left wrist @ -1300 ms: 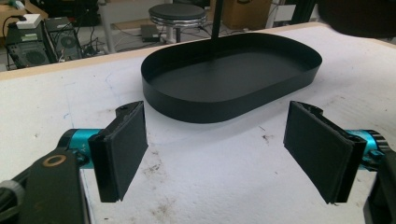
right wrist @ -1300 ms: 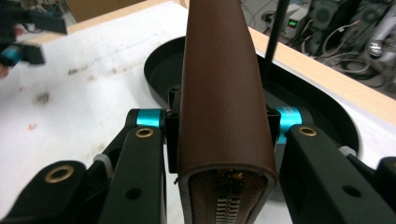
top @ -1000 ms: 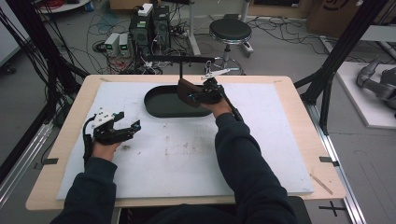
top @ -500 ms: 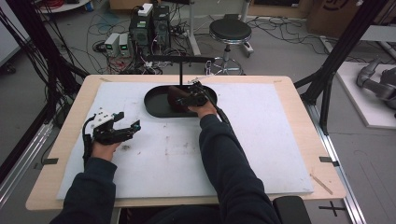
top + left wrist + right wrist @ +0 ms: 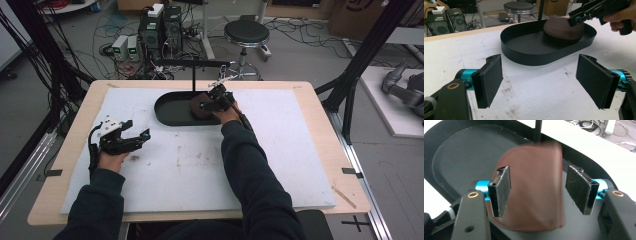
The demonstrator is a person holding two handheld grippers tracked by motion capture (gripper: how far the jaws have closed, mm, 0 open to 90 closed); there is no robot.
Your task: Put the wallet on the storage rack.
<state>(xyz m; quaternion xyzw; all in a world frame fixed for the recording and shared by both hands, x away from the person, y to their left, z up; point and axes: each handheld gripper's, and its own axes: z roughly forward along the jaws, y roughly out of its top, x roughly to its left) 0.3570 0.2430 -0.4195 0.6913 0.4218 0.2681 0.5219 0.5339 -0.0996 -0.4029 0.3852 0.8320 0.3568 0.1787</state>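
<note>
Brown and leather-like, the folded pouch (image 5: 534, 187) lies inside the black oval tray (image 5: 167, 107), toward the tray's right end, close by the thin black post (image 5: 194, 77) that rises from the tray and carries a crossbar above it. In the left gripper view I see the same pouch (image 5: 562, 28) resting as a low dome on the tray floor, its far side close to the tray wall (image 5: 544, 56). My right gripper (image 5: 210, 102) hangs over the pouch; in the right gripper view its jaws stand on either side of the pouch with a clear gap between each pad and the brown surface, so I record it as released, the jaws having just been opening with the pouch between them but not clamped. The pouch edge nearest that camera is blurred and I cannot tell whether it is fully settled on the tray. My left gripper (image 5: 122, 140) sits well apart from the tray, low over the white mat (image 5: 280, 160) on the near left, jaws spread wide with only stained mat between them. The mat covers a wooden table (image 5: 320, 97). Beyond the table's far edge stand a round stool (image 5: 246, 32) and computer boxes (image 5: 160, 25) among loose cables on the floor.
</note>
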